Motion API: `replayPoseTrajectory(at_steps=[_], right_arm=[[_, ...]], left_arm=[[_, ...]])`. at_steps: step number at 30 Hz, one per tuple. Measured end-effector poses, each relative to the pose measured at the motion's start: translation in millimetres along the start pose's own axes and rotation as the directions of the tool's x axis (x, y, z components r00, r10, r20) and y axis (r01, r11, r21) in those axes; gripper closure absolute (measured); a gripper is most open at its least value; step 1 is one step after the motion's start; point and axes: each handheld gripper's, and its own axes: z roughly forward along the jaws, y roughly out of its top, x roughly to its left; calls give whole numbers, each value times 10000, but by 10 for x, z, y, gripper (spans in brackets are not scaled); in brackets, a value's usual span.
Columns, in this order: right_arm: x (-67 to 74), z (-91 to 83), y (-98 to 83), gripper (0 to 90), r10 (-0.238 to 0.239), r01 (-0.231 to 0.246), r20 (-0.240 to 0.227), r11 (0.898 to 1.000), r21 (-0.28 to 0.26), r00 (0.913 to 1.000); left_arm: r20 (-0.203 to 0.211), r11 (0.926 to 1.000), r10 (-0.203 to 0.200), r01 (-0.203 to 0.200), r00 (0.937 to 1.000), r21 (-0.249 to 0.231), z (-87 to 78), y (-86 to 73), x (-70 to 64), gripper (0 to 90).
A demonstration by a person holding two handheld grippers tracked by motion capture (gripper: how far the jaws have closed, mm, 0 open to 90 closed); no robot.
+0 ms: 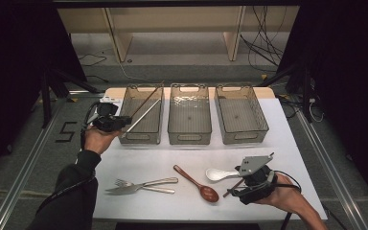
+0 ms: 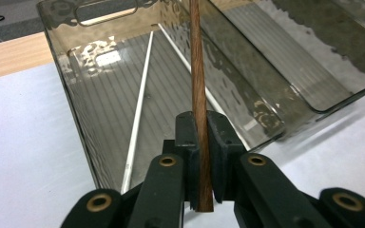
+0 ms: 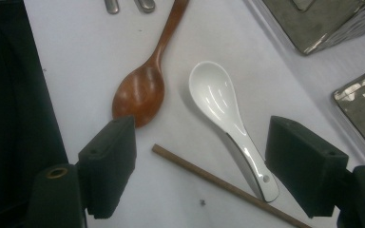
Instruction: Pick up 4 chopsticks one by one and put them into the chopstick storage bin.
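Observation:
My left gripper (image 1: 121,122) hovers at the near left corner of the left clear bin (image 1: 133,135), shut on one end of a brown wooden chopstick (image 2: 196,57). The stick slants up over that bin. A white chopstick (image 2: 140,104) lies on the bin's floor. My right gripper (image 3: 204,166) stands open low over the table's front right. Between its jaws lie a second brown chopstick (image 3: 209,178) and the handle of a white ceramic spoon (image 3: 218,104). A wooden spoon (image 3: 140,92) lies just left of them.
Two more clear bins, the middle (image 1: 189,139) and the right (image 1: 243,138), stand in the back row. A metal fork (image 1: 124,182) and knife (image 1: 139,189) lie at the front left of the white table (image 1: 139,158). Dark floor and metal rails surround it.

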Motion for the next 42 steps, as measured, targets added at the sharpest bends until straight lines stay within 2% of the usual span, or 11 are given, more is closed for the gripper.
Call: replayPoseTrajectory(at_steps=[9, 15, 28, 30, 31, 35, 36, 38, 41, 42], right_arm=[[-2, 3, -6, 266, 16, -16, 11, 10000, 27, 10000], [4, 4, -6, 266, 15, -15, 22, 10000, 26, 10000], [4, -2, -3, 269, -30, 30, -3, 10000, 29, 10000], [4, 2, -6, 270, -2, 2, 3, 10000, 34, 10000], [4, 4, -5, 270, -2, 2, 8, 10000, 79, 10000], [5, 3, -4, 271, -27, 27, -6, 10000, 34, 10000], [4, 2, -5, 271, -5, 5, 7, 10000, 41, 10000], [-2, 2, -6, 271, 0, 0, 10, 10000, 81, 10000], [-1, 0, -8, 270, -3, 3, 12, 10000, 85, 10000], [-4, 1, -7, 271, -11, 11, 11, 10000, 58, 10000]], left_arm=[[-148, 9980, -270, 278, 9995, 563, 96, 54, 111, 831], [-251, 9936, -478, 501, 9985, 1011, 182, 64, 174, 830], [-443, 9849, -655, 717, 9969, 1575, 300, 55, 250, 825], [-588, 9847, -661, 747, 9961, 1577, 318, 50, 256, 816], [-657, 9854, -762, 853, 9949, 1477, 328, 47, 263, 790], [-866, 9827, -1042, 1159, 9908, 1445, 333, 55, 266, 560], [-857, 9833, -1217, 1319, 9889, 1251, 314, 58, 257, 514], [-692, 9849, -1271, 1342, 9895, 1097, 272, 66, 230, 453], [-412, 9906, -1142, 1170, 9926, 714, 164, 74, 152, 374], [-249, 9919, -1175, 1185, 9928, 456, 115, 68, 110, 356]])
